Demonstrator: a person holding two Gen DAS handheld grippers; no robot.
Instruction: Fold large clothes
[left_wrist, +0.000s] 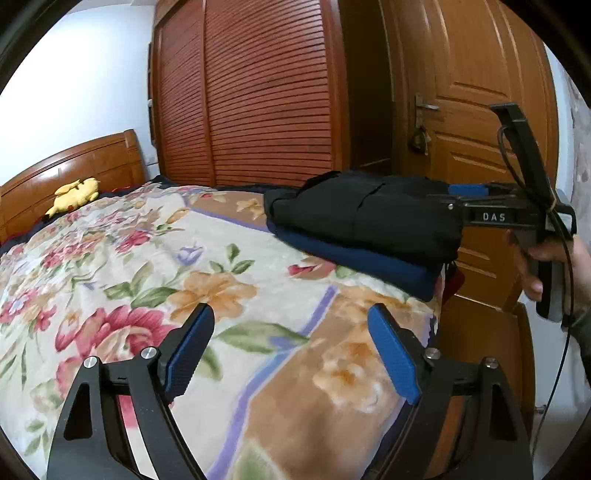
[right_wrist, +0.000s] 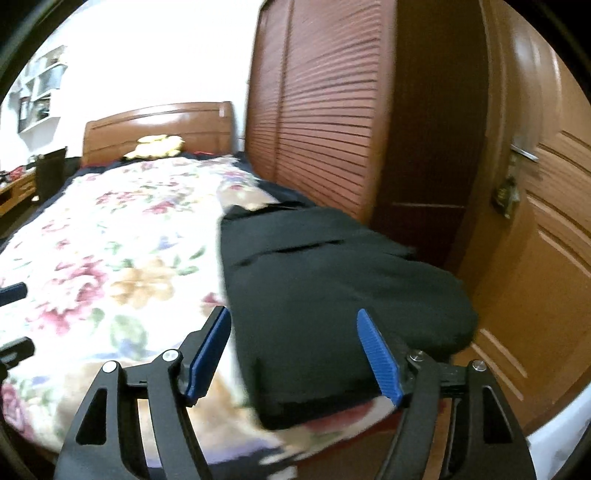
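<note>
A folded black garment (left_wrist: 365, 218) lies on top of a folded navy garment (left_wrist: 354, 262) at the near right corner of the bed. The black garment also shows in the right wrist view (right_wrist: 325, 288). My left gripper (left_wrist: 291, 354) is open and empty, low over the floral blanket (left_wrist: 129, 266), left of the stack. My right gripper (right_wrist: 295, 354) is open, its jaws standing over the near end of the black garment without gripping it. The right gripper also shows in the left wrist view (left_wrist: 469, 195), at the stack's right end.
A yellow plush toy (left_wrist: 75, 194) lies by the wooden headboard (left_wrist: 74, 166). A slatted wardrobe (left_wrist: 251, 92) and a wooden door (left_wrist: 480, 110) stand close behind the bed. A desk with a dark chair (right_wrist: 48, 173) is at the far left.
</note>
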